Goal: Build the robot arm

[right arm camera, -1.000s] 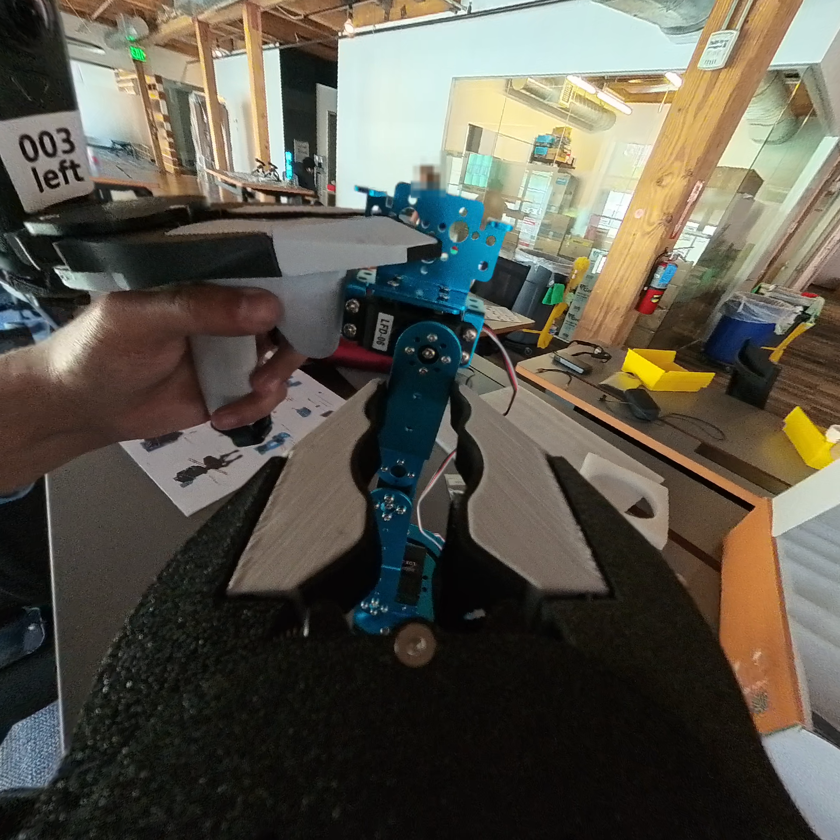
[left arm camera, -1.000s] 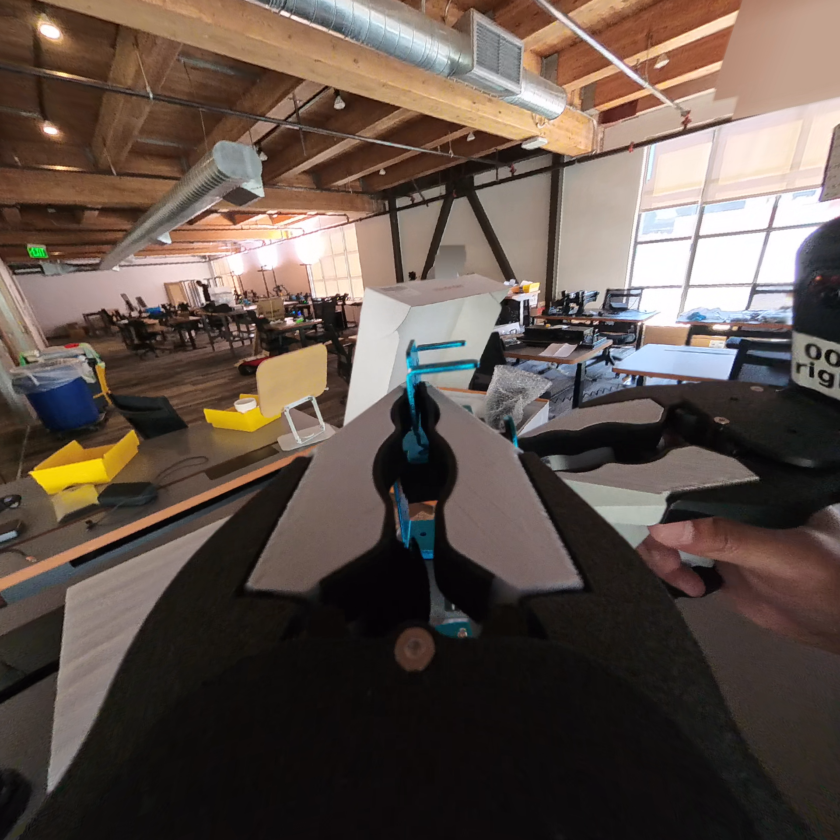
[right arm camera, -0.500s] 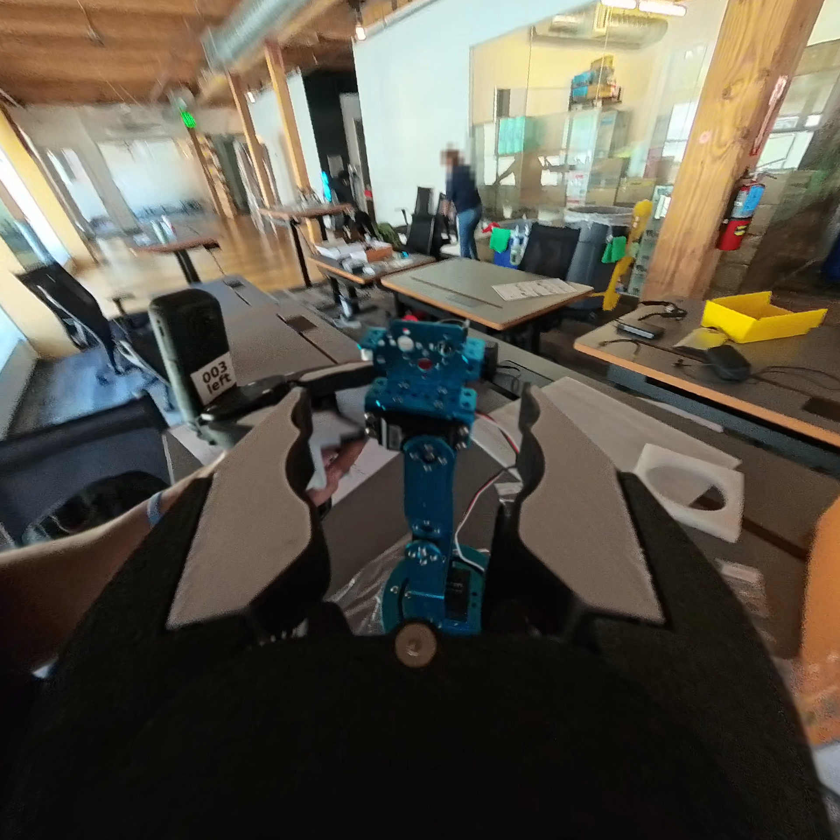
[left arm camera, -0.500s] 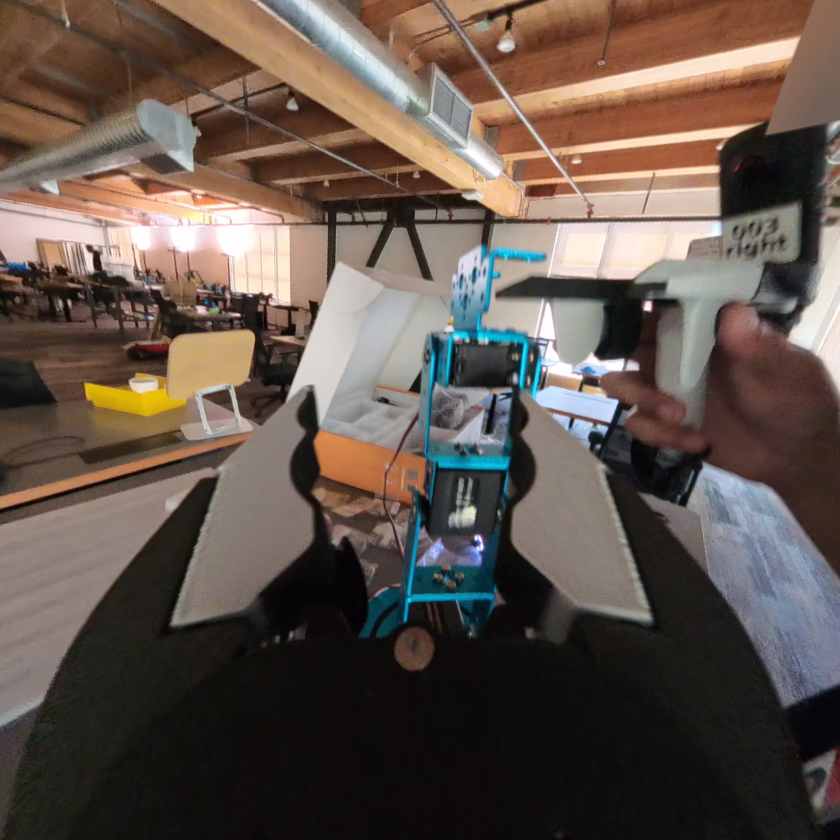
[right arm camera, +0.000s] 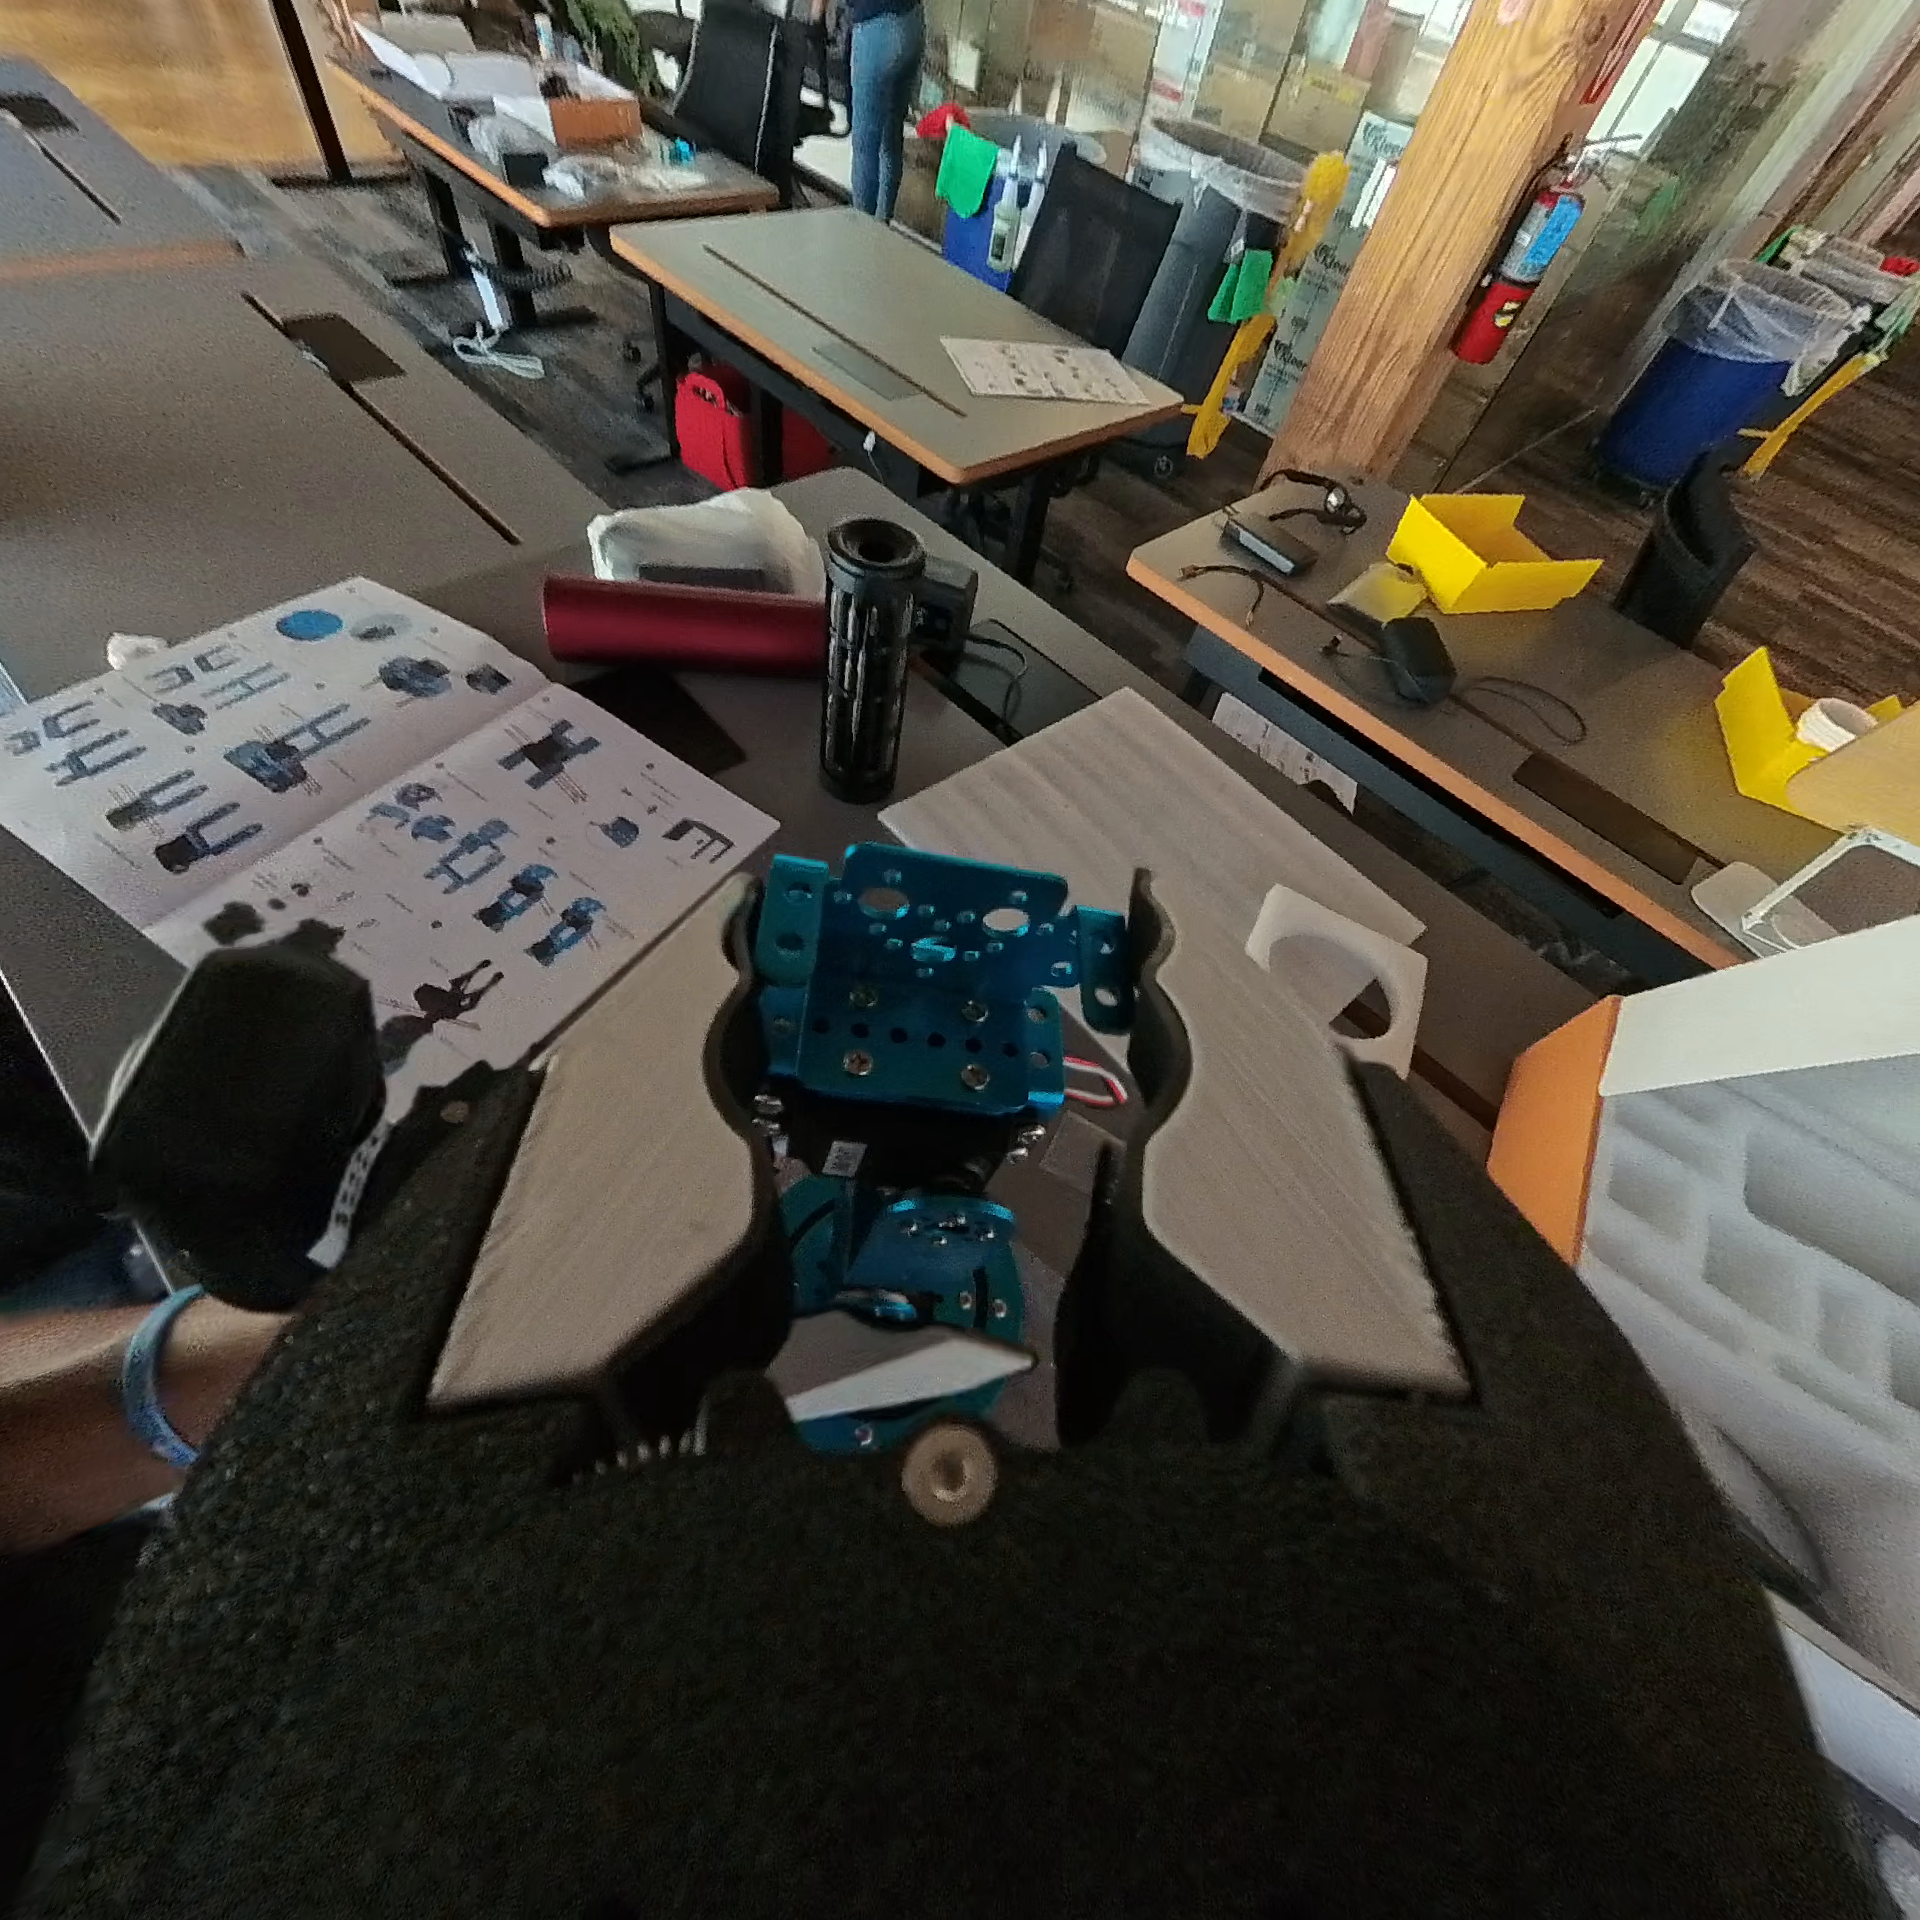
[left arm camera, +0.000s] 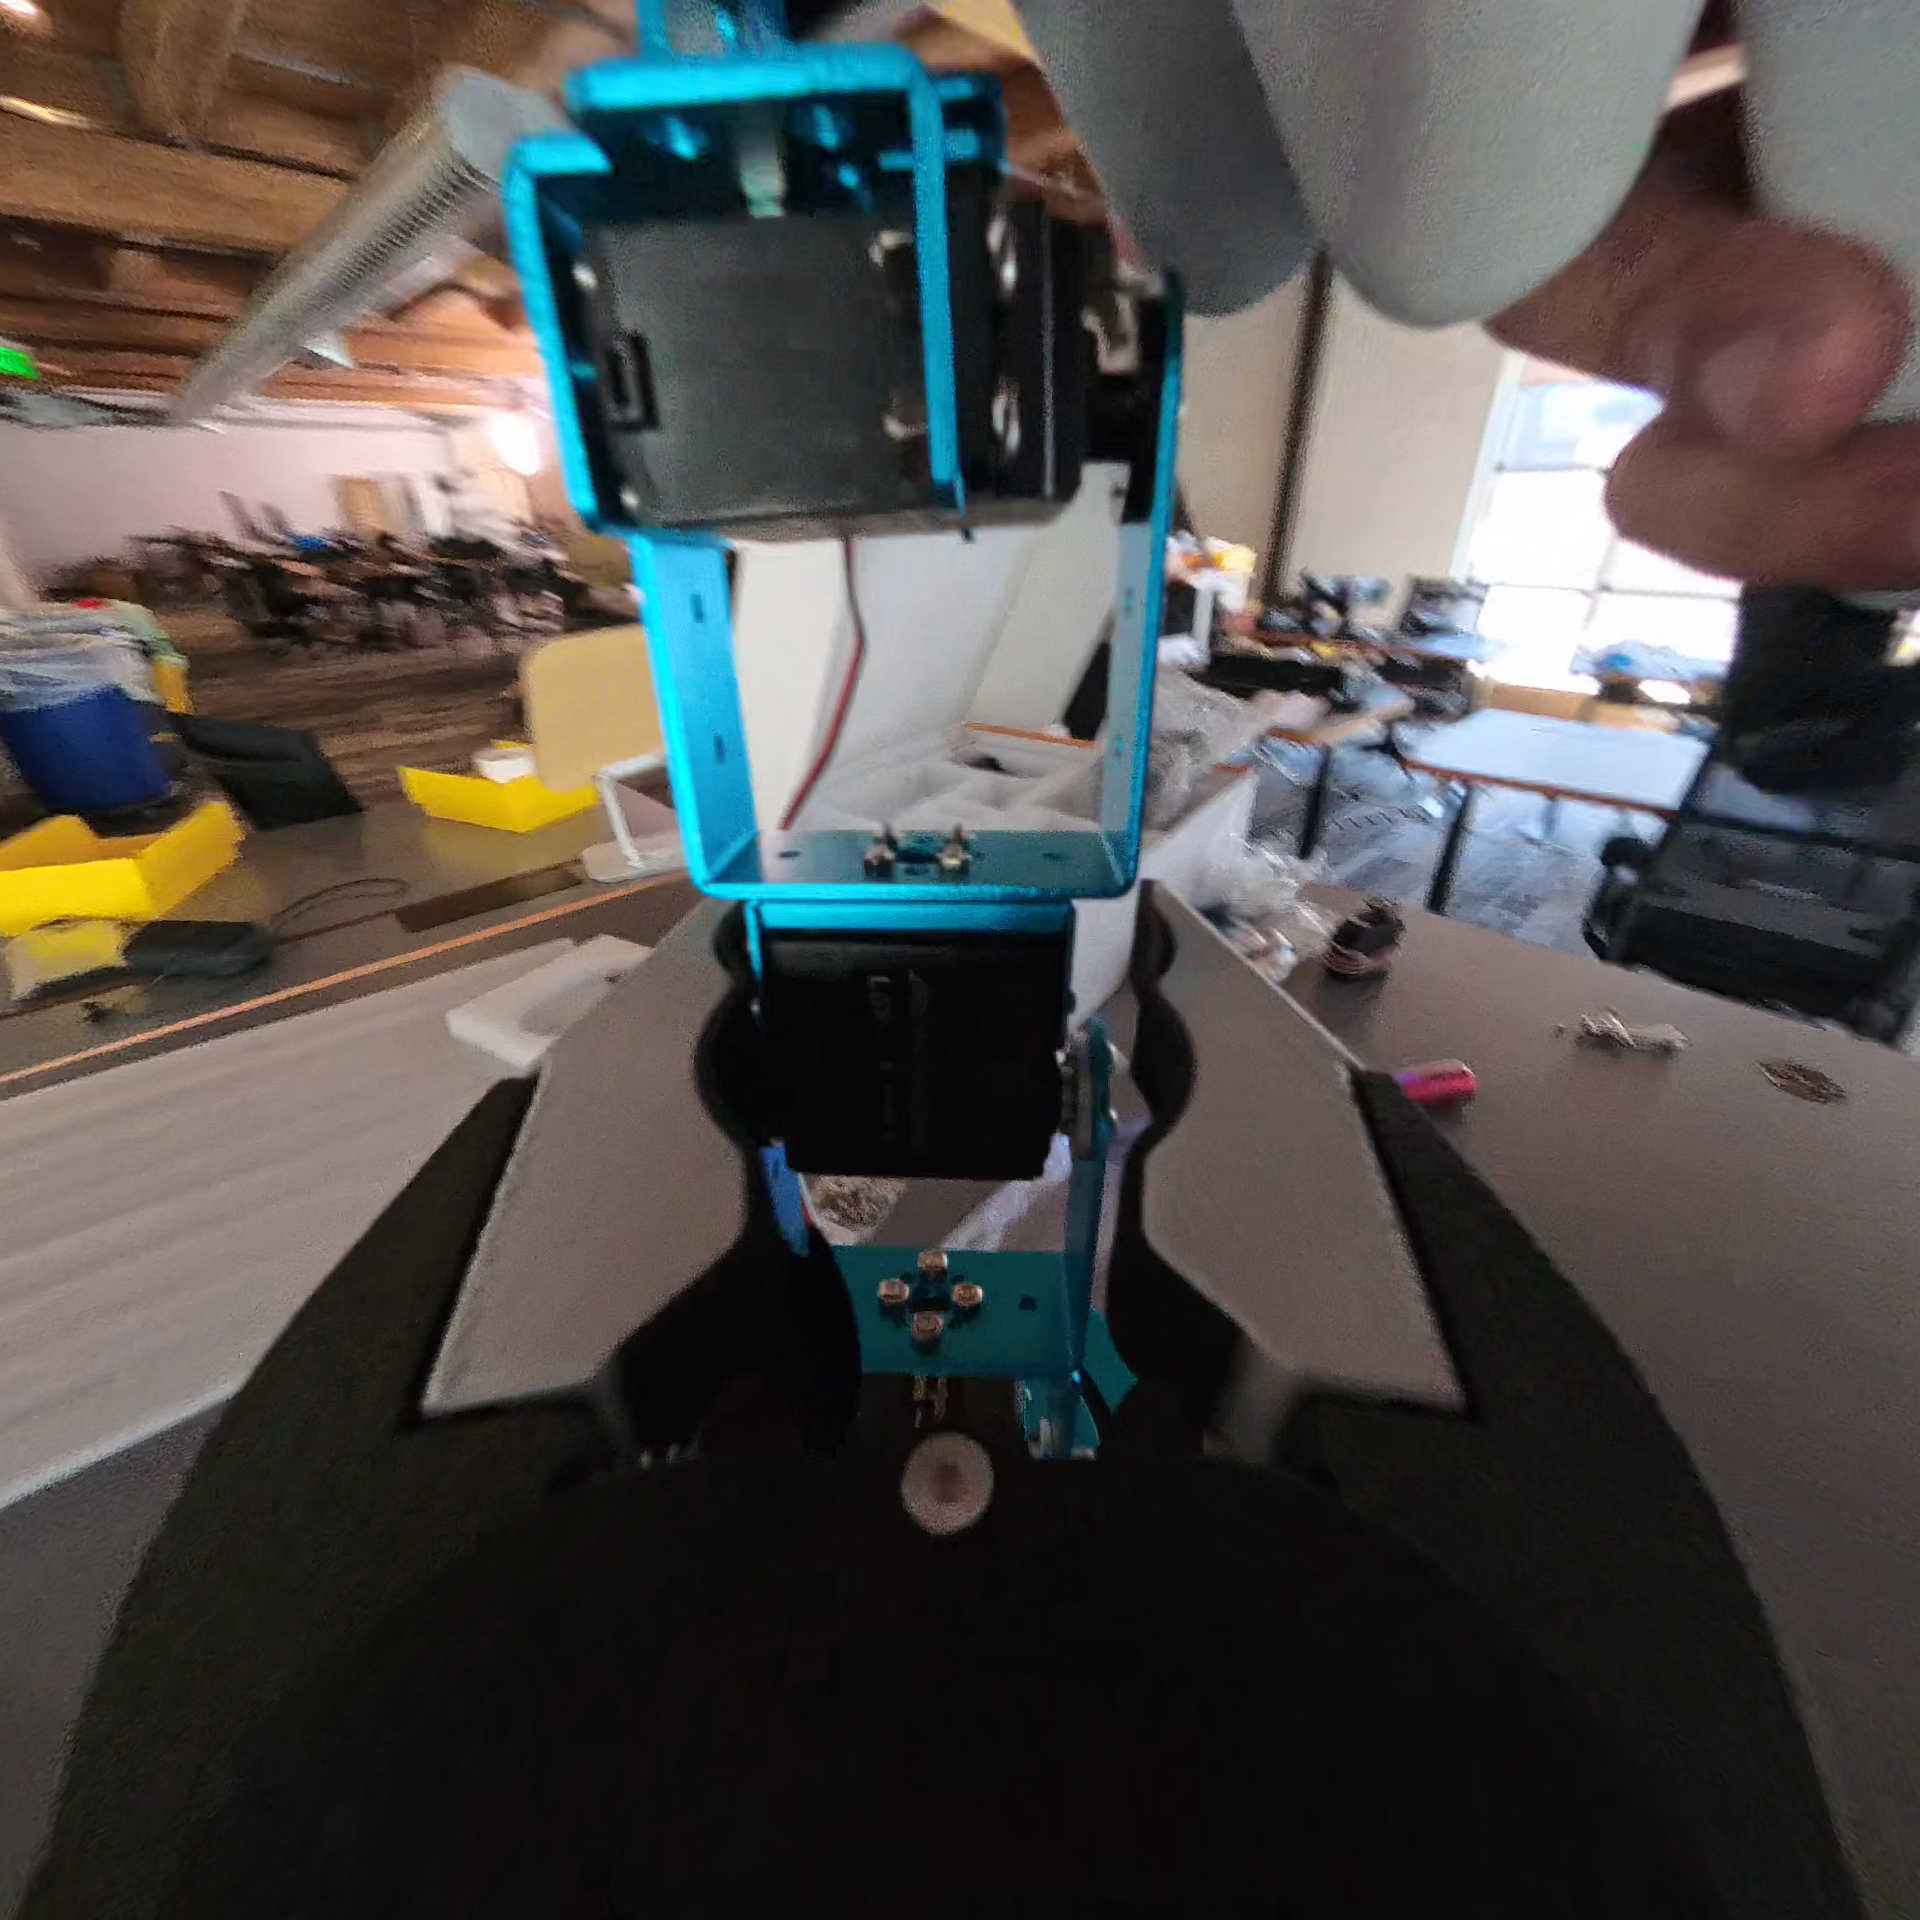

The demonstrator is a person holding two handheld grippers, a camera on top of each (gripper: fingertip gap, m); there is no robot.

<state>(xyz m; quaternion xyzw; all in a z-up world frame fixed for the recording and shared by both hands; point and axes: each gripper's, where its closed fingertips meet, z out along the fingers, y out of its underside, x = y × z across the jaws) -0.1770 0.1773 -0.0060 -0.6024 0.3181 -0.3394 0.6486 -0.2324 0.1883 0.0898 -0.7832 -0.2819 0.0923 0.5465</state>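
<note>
A blue metal robot-arm assembly with black servos is held between both grippers above the table. In the left wrist view my left gripper (left arm camera: 935, 925) is closed on a black servo (left arm camera: 909, 1049) low on the assembly, and a blue U-bracket (left arm camera: 914, 727) with a second servo (left arm camera: 769, 364) rises above it. The right gripper's grey handle (left arm camera: 1351, 156) and a hand (left arm camera: 1766, 364) show at the top right. In the right wrist view my right gripper (right arm camera: 940, 894) is closed on the perforated blue top bracket (right arm camera: 914, 987). One left gripper finger (right arm camera: 894, 1371) shows underneath.
On the grey table (right arm camera: 208, 436) lie an open instruction booklet (right arm camera: 364, 790), a red cylinder (right arm camera: 686, 629), an upright black cylinder (right arm camera: 868, 665), a white foam sheet (right arm camera: 1122, 821) and a foam block (right arm camera: 1340, 977). An orange-edged box with white foam (right arm camera: 1714, 1195) stands at the right. My right fingertips sit around 11 cm from my left ones.
Both grippers stood open around the blue assembly half a second ago and have now narrowed onto it. The right view has tilted down towards the table. The left gripper moved closer under the assembly.
</note>
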